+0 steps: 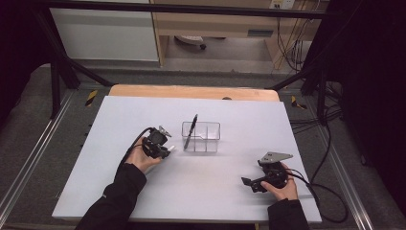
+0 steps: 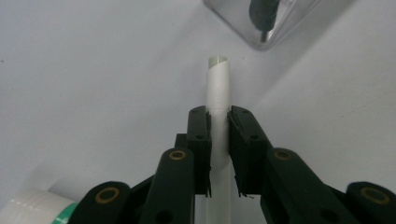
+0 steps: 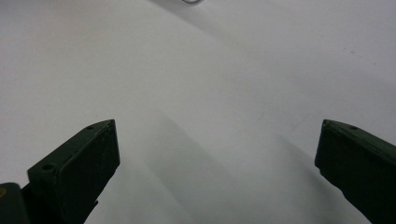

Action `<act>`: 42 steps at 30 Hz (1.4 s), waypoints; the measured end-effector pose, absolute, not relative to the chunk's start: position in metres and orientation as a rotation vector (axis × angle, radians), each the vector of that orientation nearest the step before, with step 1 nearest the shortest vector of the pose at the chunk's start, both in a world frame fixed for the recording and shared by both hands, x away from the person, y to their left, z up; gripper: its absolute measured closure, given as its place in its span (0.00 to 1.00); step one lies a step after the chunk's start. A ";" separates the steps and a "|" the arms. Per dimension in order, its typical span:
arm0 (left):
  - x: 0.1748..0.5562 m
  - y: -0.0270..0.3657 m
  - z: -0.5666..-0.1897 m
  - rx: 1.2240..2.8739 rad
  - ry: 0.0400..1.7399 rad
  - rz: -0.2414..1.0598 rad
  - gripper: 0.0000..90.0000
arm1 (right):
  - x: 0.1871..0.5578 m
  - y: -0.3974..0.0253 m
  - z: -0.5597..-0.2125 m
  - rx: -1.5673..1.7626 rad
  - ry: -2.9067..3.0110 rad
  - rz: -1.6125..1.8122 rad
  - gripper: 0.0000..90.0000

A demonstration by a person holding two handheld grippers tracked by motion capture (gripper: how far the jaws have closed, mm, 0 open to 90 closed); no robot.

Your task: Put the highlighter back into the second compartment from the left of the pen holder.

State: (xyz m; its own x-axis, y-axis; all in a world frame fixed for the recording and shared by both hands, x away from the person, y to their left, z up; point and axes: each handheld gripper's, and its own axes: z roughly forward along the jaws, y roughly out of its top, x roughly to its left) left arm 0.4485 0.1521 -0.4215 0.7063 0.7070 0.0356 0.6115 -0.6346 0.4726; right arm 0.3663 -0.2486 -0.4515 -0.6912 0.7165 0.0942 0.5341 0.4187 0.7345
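Left tongs [image 1: 168, 150] clamped on a white tube [image 2: 218, 98], a slim rolled or paper-like stick, gripped across its middle between both pads. In the left gripper view, tube running straight up between the jaws, open end pointing toward the clear box [image 2: 275, 23]; end near the box's corner but apart from it. In the high view, only a short white tip [image 1: 171, 148] visible past the tongs, just left of the clear box [image 1: 201, 137] and low over the tabletop [image 1: 119, 124].

Clear box standing upright near the middle of the tabletop, divided into compartments. Black pen [image 1: 190, 131] leaning in its left compartment, upper end poking out above the rim and tilted toward the far side. Dark pen tip [image 2: 261, 14] seen through the box wall in the left gripper view.

Right tongs [image 1: 250, 183] spread wide, holding nothing, well to the right of the box and nearer the person's edge; only bare tabletop [image 3: 210, 93] between the two pads in the right gripper view. Grey three-cornered plate [image 1: 275, 156] on top.

White roll with a green edge [image 2: 37, 207] at the lower left corner of the left gripper view, near the left tongs; nature unclear.
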 end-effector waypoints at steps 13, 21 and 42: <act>0.445 0.159 -0.423 2.493 0.982 0.311 0.81 | 0.366 -0.249 -0.452 1.099 2.441 1.130 0.01; 0.444 0.162 -0.425 2.524 0.970 0.279 0.85 | 0.366 -0.248 -0.452 1.100 2.442 1.129 0.01; 0.430 0.165 -0.405 2.441 0.946 0.323 0.87 | 0.366 -0.248 -0.452 1.100 2.445 1.127 0.01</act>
